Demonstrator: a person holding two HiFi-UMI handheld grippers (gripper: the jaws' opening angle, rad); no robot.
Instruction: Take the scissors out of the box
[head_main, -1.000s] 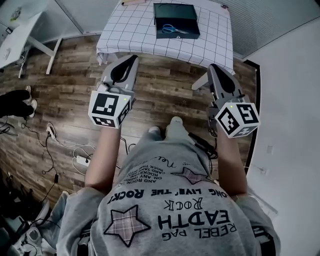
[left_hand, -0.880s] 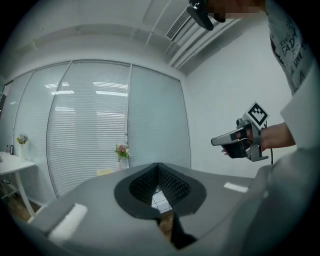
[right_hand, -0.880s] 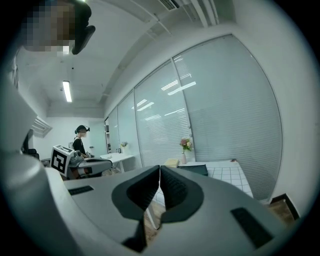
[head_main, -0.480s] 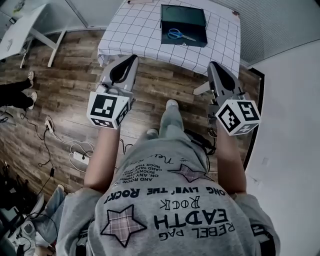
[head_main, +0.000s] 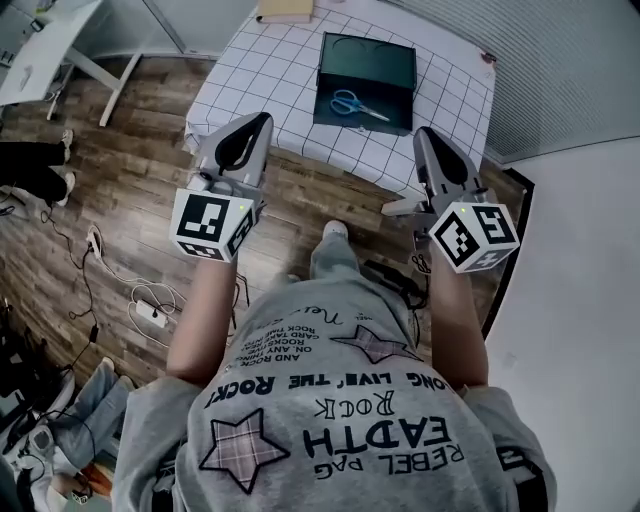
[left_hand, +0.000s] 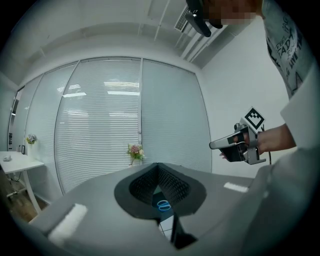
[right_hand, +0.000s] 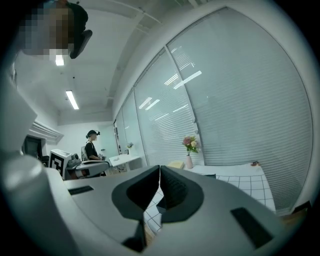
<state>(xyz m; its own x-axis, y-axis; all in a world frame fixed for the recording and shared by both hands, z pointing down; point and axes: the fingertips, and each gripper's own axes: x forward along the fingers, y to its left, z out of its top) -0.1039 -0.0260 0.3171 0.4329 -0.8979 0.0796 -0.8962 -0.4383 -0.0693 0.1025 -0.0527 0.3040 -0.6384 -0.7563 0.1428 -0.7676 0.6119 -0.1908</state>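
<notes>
Your left gray two-jaw gripper (head_main: 262, 120) and right gray two-jaw gripper (head_main: 424, 135) both have their jaws pressed together, holding nothing, well short of the box. Blue-handled metal scissors (head_main: 358, 105) lie flat inside the open dark green rectangular box (head_main: 368, 55) on the white grid-patterned tablecloth (head_main: 262, 70), long axis crosswise, handles left, blades pointing right

Blue-handled scissors (head_main: 358, 105), dark green box (head_main: 365, 60), black-gridded white tablecloth (head_main: 262, 75), brown plank floor (head_main: 120, 150).
</notes>
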